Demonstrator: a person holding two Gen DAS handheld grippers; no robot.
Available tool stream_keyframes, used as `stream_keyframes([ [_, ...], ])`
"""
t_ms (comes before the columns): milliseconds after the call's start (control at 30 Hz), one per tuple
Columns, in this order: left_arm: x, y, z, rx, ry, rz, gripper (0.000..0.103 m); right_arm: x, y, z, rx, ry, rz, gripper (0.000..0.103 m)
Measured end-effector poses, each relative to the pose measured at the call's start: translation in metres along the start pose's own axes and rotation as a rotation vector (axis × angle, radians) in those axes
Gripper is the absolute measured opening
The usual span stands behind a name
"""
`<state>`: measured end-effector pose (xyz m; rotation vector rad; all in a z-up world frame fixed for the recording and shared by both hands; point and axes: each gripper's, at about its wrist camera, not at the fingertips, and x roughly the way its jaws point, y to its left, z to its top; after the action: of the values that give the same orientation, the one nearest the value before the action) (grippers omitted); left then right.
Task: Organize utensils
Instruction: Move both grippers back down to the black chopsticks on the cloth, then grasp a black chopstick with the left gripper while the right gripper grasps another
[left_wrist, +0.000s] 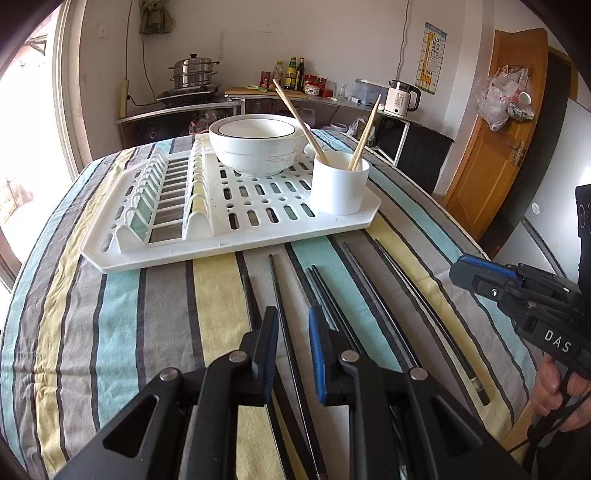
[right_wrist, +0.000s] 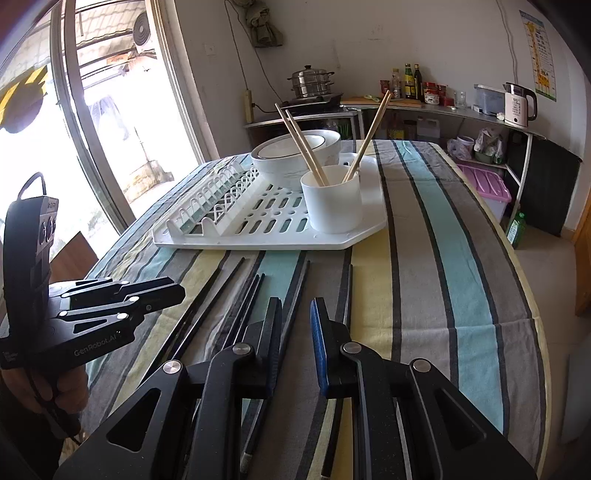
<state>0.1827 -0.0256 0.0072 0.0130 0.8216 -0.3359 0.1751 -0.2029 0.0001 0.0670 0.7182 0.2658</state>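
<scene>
Several black chopsticks (left_wrist: 276, 284) (right_wrist: 300, 284) lie side by side on the striped tablecloth, in front of a white dish rack (left_wrist: 236, 247) (right_wrist: 258, 242). On the rack's right corner stands a white cup (left_wrist: 340, 192) (right_wrist: 332, 206) holding three wooden chopsticks (left_wrist: 300, 123) (right_wrist: 303, 149). My left gripper (left_wrist: 294, 325) (right_wrist: 179, 293) hovers low over the black chopsticks, open by a narrow gap with nothing in it. Beside it, my right gripper (right_wrist: 296, 314) (left_wrist: 463, 274) is likewise narrowly open and holds nothing.
A white bowl (left_wrist: 258, 147) (right_wrist: 291, 158) sits on the rack behind the cup. The plate slots fill the rack's left part. A person's hands grip both handles. The table edge (right_wrist: 524, 288) runs along the right. A kitchen counter lies beyond.
</scene>
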Motion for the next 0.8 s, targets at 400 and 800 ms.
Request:
stream_keyframes([
  [400, 0.051, 0.006, 0.017, 0.002, 0.107, 0.008, 0.018, 0.051, 0.003, 0.014, -0.019, 0.127, -0.021, 0.017],
  [800, 0.068, 0.009, 0.021, 0.002, 0.14, 0.02, 0.018, 0.084, 0.002, 0.024, -0.026, 0.189, -0.037, 0.015],
])
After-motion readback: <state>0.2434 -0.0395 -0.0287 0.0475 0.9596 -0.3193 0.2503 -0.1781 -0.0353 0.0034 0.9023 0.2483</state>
